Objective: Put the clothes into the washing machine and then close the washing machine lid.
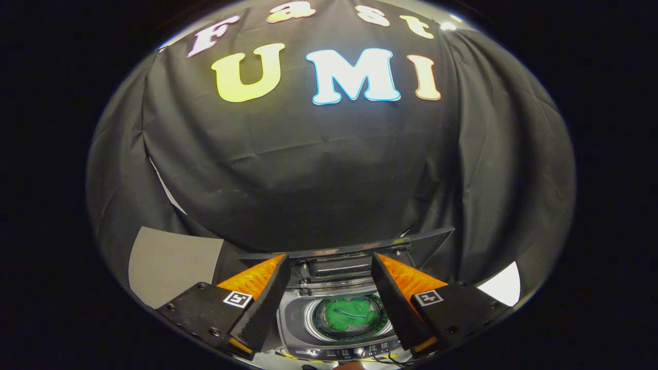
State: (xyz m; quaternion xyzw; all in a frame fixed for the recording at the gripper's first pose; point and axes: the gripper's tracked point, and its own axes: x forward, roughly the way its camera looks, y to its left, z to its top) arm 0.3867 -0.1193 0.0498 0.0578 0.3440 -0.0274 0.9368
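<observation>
The black cloth wall (pixel 318 169) fills the upper and middle frame. Low centre stands the washing machine (pixel 293 321), its lid (pixel 349 246) raised edge-on behind the drum opening, with open room above it. The control panel at the bottom edge is partly cut off. The gripper (pixel 331 303) is spread wide and holds nothing; green clothes (pixel 349 313) lie in the drum, between the fingers and below them.

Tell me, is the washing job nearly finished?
Partly. The green clothes already lie inside the washing machine drum. The gripper is open, holding nothing, its fingers near the raised lid. Closing that lid is what's left.
</observation>
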